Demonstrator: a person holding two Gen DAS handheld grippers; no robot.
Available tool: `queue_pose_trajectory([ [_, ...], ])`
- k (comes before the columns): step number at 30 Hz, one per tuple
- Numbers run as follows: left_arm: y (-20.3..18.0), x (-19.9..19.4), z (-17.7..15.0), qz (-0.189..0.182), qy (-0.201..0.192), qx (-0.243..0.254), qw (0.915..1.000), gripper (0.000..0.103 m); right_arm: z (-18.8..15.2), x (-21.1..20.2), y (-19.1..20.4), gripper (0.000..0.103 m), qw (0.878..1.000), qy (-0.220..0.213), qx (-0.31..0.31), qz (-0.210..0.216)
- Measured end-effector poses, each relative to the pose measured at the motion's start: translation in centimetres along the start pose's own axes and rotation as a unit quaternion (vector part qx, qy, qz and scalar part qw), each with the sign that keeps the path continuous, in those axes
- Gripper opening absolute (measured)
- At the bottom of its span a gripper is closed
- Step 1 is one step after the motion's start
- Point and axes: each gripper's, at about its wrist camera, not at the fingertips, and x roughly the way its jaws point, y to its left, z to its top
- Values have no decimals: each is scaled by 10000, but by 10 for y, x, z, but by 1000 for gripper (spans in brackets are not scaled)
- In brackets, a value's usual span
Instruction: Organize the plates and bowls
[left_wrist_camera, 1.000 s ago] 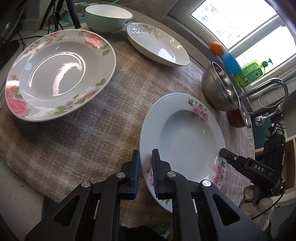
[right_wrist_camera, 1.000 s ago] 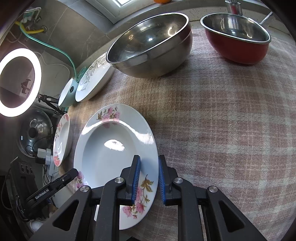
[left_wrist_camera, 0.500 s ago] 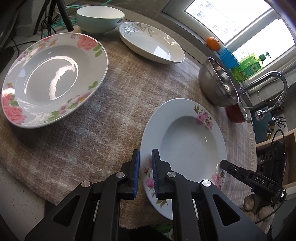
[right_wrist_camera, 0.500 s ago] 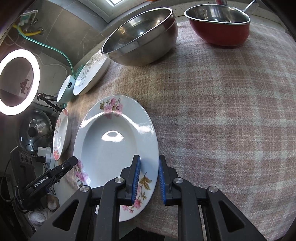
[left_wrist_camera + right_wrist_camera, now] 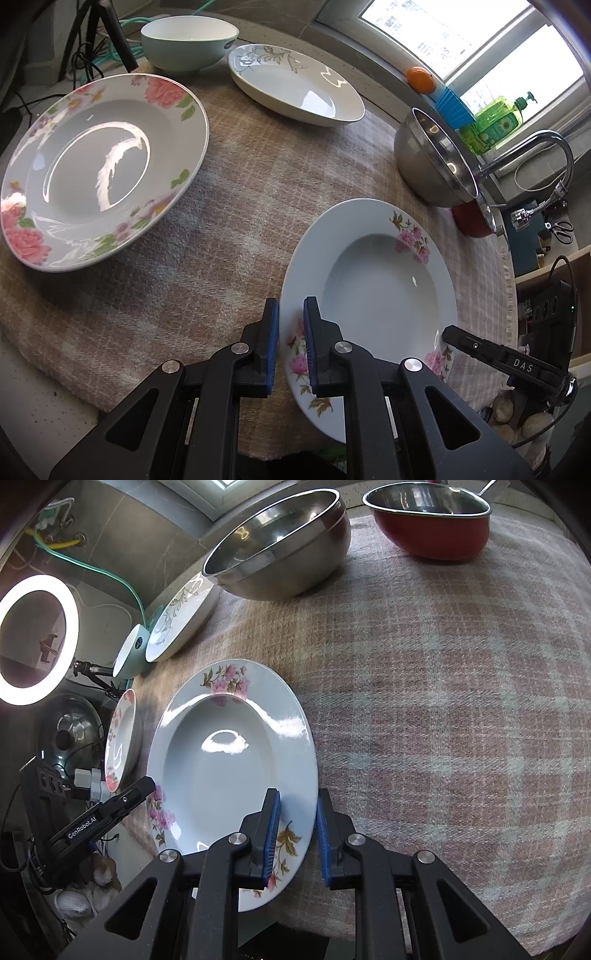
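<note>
Left wrist view: we clamp both grippers, left gripper and right gripper, on opposite rims of the white floral plate above the plaid cloth; keep it level and grips even.

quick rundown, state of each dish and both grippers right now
left gripper: shut on the plate's near-left rim
right gripper: shut on the same plate's opposite rim
white plate with pink flowers: empty, held by both grippers
large rose plate: empty, upright on the plaid cloth
leaf-pattern plate: empty, on cloth
mint bowl: upright, looks empty
steel bowl: upright, empty
red pot: upright, empty
</note>
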Motion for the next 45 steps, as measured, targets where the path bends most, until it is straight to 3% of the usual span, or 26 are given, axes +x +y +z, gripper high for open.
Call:
queue_pose_trajectory([
  [8,2,-7,4,81,-117,26,9999,11,4,-3,6,19,9996,-36,-183,-209],
  [12,7,-15,5,106,-196,-30,9997,11,8,-12,5,36,9992,-188,-172,-305],
  [22,24,-39,11,207,-507,-193,9983,11,15,-31,19,41,9961,-612,-325,-553],
  [25,35,-49,15,239,-620,-274,9974,11,17,-36,33,51,9934,-797,-526,-638],
  [35,82,-70,33,428,-869,-520,9939,12,16,-36,98,53,9852,-1334,-1033,-297],
  [45,136,-88,50,603,-1005,-754,9902,12,17,1,171,53,9825,-1110,-1476,-238],
])
